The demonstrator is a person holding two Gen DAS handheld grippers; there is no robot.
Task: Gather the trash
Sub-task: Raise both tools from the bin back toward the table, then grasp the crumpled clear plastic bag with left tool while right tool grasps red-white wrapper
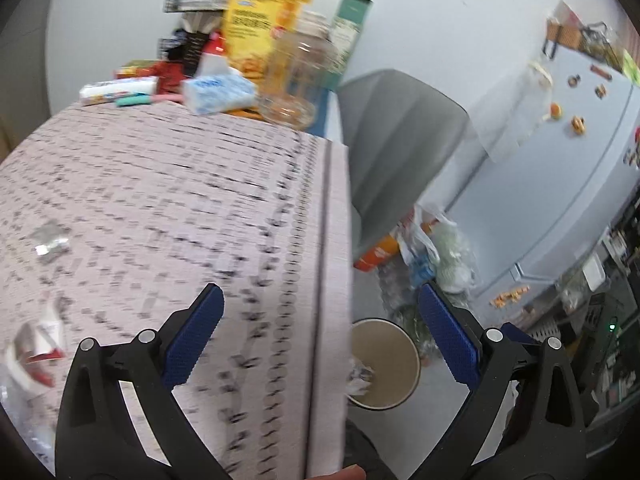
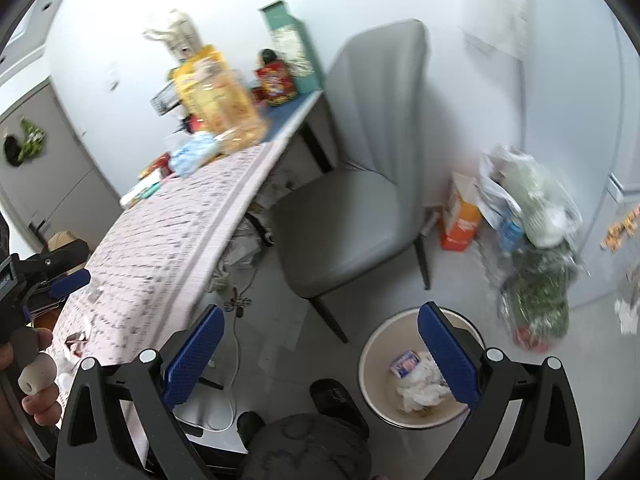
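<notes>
Both tongs stand wide apart with nothing between the pads. The left tongs (image 1: 320, 344) hang over the tabletop (image 1: 160, 200) edge; the right tongs (image 2: 320, 354) hang above the floor beside it. Under the right tongs sits one waste bin (image 2: 372, 364), likely kept there so scraps drop straight in; it holds a crumpled white wad (image 2: 420, 384) and one small printed packet (image 2: 405, 363). Left of the left tongs, two pieces of trash lie on the tabletop: a silver foil scrap (image 1: 51, 242) and a red-and-white wrapper (image 1: 36, 352).
</notes>
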